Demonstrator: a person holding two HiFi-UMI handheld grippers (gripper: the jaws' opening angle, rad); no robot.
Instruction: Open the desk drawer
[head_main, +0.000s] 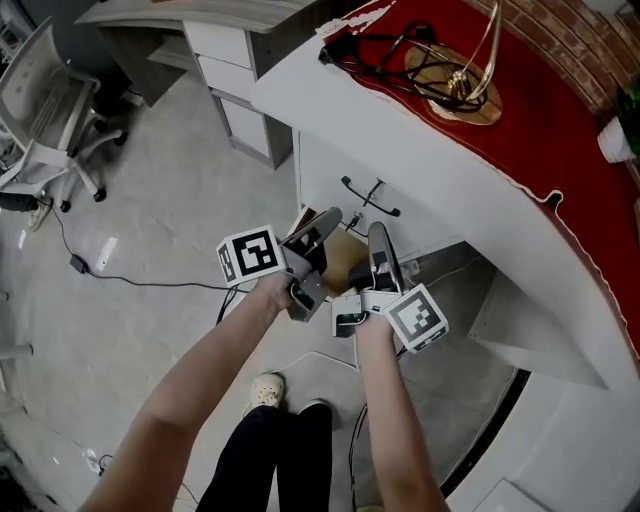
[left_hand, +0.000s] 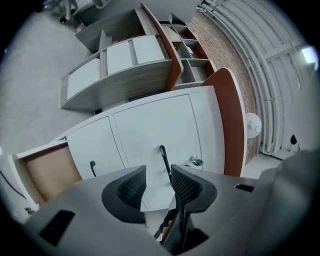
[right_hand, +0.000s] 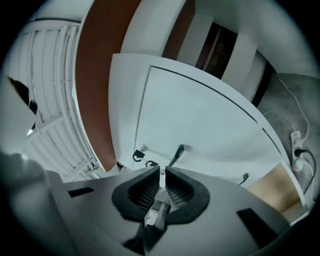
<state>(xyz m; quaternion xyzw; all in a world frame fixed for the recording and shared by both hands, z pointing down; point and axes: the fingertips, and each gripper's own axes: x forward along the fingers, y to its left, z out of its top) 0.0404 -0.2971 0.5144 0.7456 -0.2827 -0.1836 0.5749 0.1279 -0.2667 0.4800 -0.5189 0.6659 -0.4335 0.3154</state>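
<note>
Two hand-held grippers, side by side | left hand-held gripper (head_main: 322, 223) (left_hand: 159, 182): jaws wide apart, nothing in 'em | right hand-held gripper (head_main: 379, 236) (right_hand: 162, 182): pinched closed, empty | drawer (head_main: 346, 254) (left_hand: 50, 170): already out, just under both tips | desk (head_main: 400, 130): beyond, 1 o'clock

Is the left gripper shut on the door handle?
No, the left gripper has its jaws wide apart, with no pad pressing on the handle.

free: floor (head_main: 170, 180) left | blocked: desk front (left_hand: 150, 125) ahead, open drawer (left_hand: 50, 172) beside
</note>
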